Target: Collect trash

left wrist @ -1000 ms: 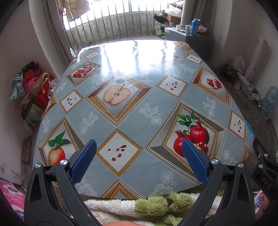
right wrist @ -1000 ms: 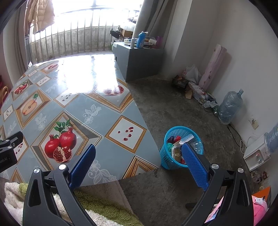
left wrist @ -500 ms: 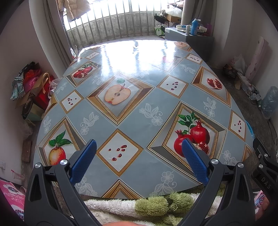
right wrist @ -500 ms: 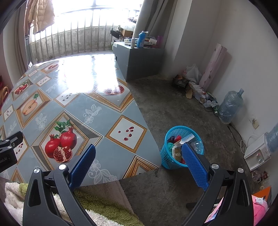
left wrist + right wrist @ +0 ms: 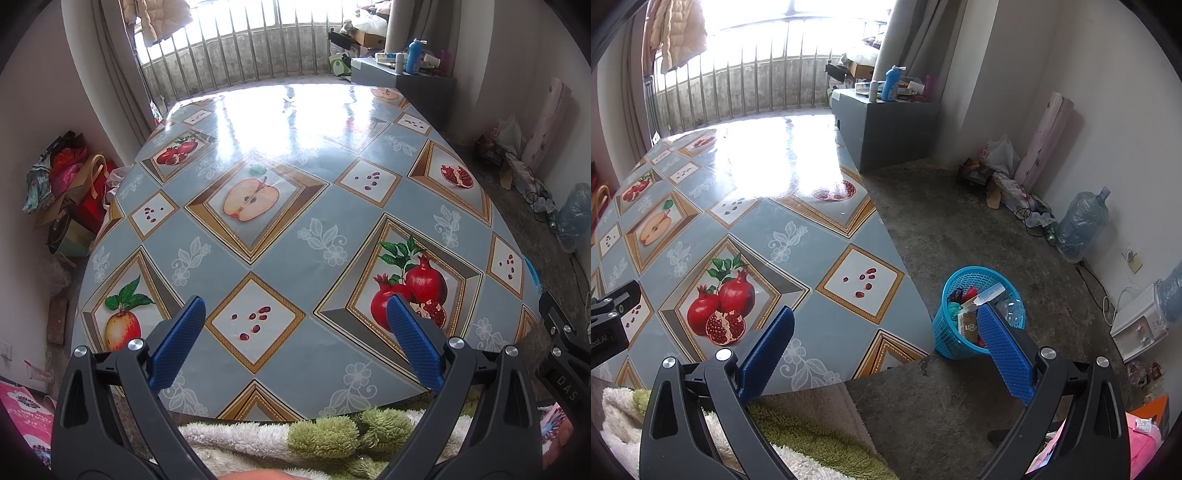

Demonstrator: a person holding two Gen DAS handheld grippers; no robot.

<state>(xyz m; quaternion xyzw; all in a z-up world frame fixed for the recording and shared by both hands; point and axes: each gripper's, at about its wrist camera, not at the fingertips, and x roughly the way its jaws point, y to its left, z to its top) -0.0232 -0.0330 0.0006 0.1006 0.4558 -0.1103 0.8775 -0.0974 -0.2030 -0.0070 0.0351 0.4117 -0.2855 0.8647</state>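
Both my left fingers [image 5: 291,341] and right fingers [image 5: 884,350] gape empty over the bare bench [image 5: 317,236]; reaching blindly could tip the full blue basket [image 5: 945,332] beyond my right fingers

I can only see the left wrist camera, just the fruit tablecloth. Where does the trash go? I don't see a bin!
Observer: The right wrist view shows a blue basket standing on the floor just off the table's right edge.
Operator: Is there anything in it?
Observer: Yes, it already holds trash: a white tube-like piece, something red and a brown packet show above the rim.
Operator: Is the other gripper holding something?
Observer: No. The right gripper is open, with nothing between its blue fingers; the basket shows behind the right one.
Operator: What else is over there?
Observer: A big water jug wrapped in plastic stands by the wall beyond the basket.
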